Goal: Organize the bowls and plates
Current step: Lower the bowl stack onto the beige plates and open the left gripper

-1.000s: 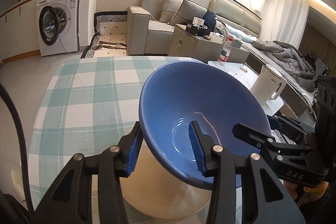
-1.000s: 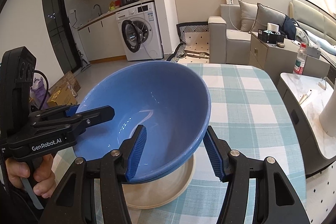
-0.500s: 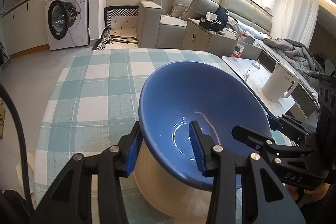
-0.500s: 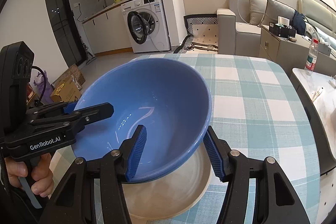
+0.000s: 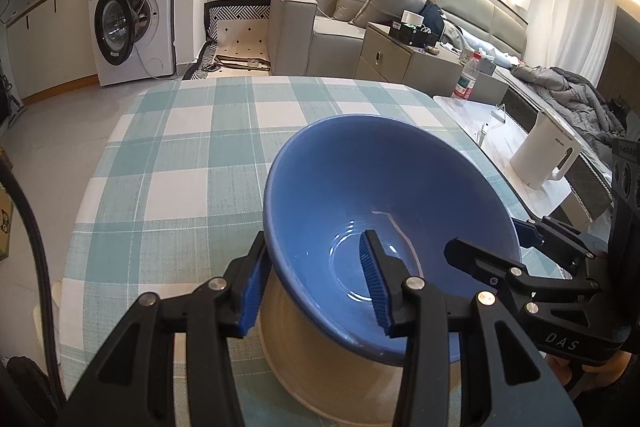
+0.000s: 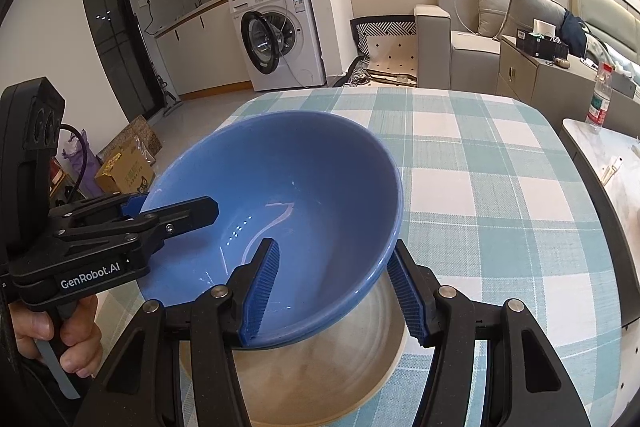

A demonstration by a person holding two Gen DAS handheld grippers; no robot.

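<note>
Both grippers grip 1 blue bowl [image 5: 384, 203] by opposite rims: the left gripper [image 5: 314, 289] and right gripper [image 6: 336, 293] each clamp a wall between partly closed fingers. The bowl sits tilted over a beige bowl [image 6: 320, 379] on the checked table [image 6: 500, 187].

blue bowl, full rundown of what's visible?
The blue bowl is wide, deep and glossy, likely glazed ceramic, empty, with a pale curved streak inside. It is tilted, held by both grippers at opposite sides of its rim: the left gripper and the right gripper each have one blue pad inside and one outside the wall. It sits just over a cream bowl on the checked tablecloth; whether they touch is unclear.
</note>
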